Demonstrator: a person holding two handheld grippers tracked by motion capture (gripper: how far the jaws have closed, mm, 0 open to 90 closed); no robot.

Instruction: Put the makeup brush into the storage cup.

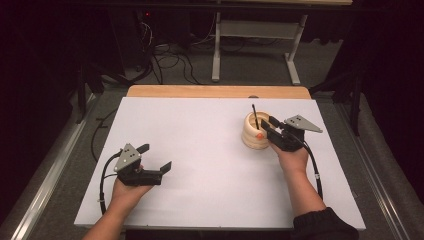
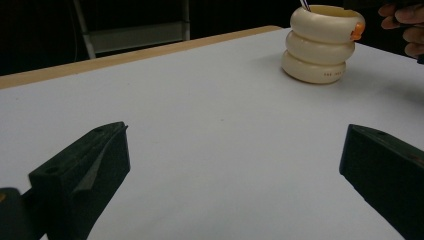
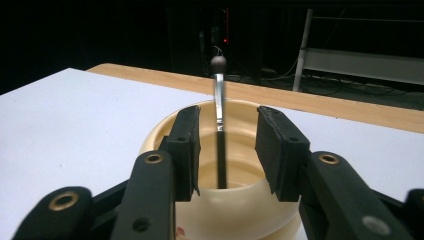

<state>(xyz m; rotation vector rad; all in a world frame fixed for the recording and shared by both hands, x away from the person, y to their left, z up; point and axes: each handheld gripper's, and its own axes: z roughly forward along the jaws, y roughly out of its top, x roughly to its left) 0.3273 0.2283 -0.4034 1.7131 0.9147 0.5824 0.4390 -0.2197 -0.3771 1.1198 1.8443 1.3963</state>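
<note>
Pen (image 3: 219, 125) stands in our cream ringed holder (image 1: 253, 132), right gripper (image 3: 227, 150) jaws parted around it, untouching; left gripper (image 1: 155, 157) wide apart, empty.

The left gripper (image 2: 235, 165) has its two black jaws standing wide apart, one rising at the lower left and one at the lower right, with bare white table (image 2: 200, 130) between them and nothing in the gap. Far ahead of the jaws, and off toward the right one, a cream ringed holder (image 2: 320, 47) stands upright on the table. A thin rod (image 2: 304, 4) pokes from its top, and an orange spot sits at its rim. Just right of the holder, a hand's fingers (image 2: 405, 25) curl in. A wooden edge (image 2: 125, 55) borders the far table.
</note>
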